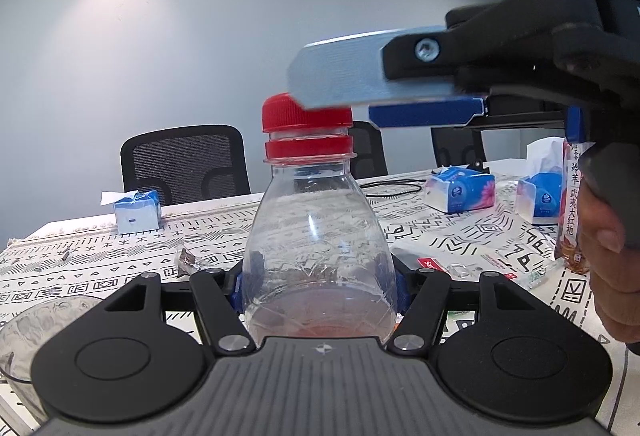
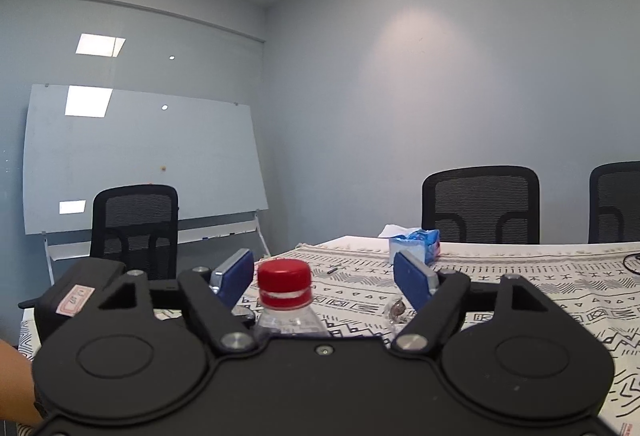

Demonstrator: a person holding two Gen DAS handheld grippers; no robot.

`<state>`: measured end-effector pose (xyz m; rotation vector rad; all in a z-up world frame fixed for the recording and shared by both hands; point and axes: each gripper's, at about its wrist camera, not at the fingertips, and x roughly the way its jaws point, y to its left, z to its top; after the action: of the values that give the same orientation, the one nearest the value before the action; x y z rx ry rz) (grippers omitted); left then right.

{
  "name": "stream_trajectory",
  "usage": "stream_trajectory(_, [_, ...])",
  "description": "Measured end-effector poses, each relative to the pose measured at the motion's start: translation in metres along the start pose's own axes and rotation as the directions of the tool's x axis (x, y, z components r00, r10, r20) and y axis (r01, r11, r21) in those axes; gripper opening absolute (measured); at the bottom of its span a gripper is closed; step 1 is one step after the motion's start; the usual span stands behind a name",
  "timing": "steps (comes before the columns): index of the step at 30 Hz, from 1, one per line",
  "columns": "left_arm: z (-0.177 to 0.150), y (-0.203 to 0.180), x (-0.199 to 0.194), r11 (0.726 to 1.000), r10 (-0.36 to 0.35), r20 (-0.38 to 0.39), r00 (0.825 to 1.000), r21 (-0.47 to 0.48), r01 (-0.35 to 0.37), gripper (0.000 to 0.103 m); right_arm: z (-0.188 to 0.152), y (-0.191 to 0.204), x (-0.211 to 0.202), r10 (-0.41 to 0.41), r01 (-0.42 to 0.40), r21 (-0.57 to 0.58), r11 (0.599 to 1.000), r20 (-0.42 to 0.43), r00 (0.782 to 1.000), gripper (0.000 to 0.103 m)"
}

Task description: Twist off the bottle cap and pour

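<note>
A clear plastic bottle with a red cap stands upright on the patterned tablecloth, with a little reddish liquid at its bottom. My left gripper is shut on the bottle's lower body, its blue pads pressed against both sides. My right gripper comes in from the right at cap height. In the right wrist view the cap sits between the right gripper's blue fingers with a gap on each side, closer to the left finger. That gripper is open.
A glass bowl sits at the near left. Blue tissue packs and a small blue box lie farther back. A labelled tea bottle stands at the right beside a person's hand. Black chairs and a whiteboard stand behind the table.
</note>
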<state>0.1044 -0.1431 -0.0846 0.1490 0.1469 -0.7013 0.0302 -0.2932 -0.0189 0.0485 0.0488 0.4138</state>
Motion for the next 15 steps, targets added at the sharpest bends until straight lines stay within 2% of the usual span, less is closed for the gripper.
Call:
stream_trajectory(1, [0.000, 0.000, 0.000, 1.000, 0.000, 0.001, 1.000, 0.001, 0.000, 0.061, -0.001, 0.002, 0.001, 0.001, -0.001, -0.010, 1.000, -0.001, 1.000, 0.075])
stream_trajectory(3, [0.000, 0.000, 0.000, 1.000, 0.000, 0.002, 1.000, -0.001, 0.000, 0.061, -0.001, 0.005, 0.001, 0.003, -0.003, -0.024, 1.000, 0.007, 1.000, 0.050])
stream_trajectory(4, [0.000, 0.000, 0.000, 1.000, 0.000, 0.003, 1.000, -0.001, 0.000, 0.061, -0.001, 0.006, 0.002, 0.016, -0.016, -0.019, 1.000, 0.004, 1.000, 0.044])
stream_trajectory(5, [0.000, 0.000, 0.000, 1.000, 0.002, 0.005, 1.000, -0.001, -0.002, 0.061, 0.000, 0.005, 0.002, 0.034, -0.034, -0.009, 0.999, 0.000, 0.999, 0.033])
stream_trajectory(9, [0.000, 0.000, -0.001, 1.000, 0.003, 0.008, 1.000, 0.001, -0.003, 0.061, 0.002, 0.010, 0.001, 0.043, -0.043, -0.022, 0.999, 0.005, 0.999, 0.033])
stream_trajectory(15, [0.000, 0.001, -0.002, 1.000, 0.008, 0.011, 1.000, 0.000, -0.008, 0.061, 0.008, 0.012, -0.008, 0.055, -0.054, -0.016, 0.998, 0.058, 0.997, 0.033])
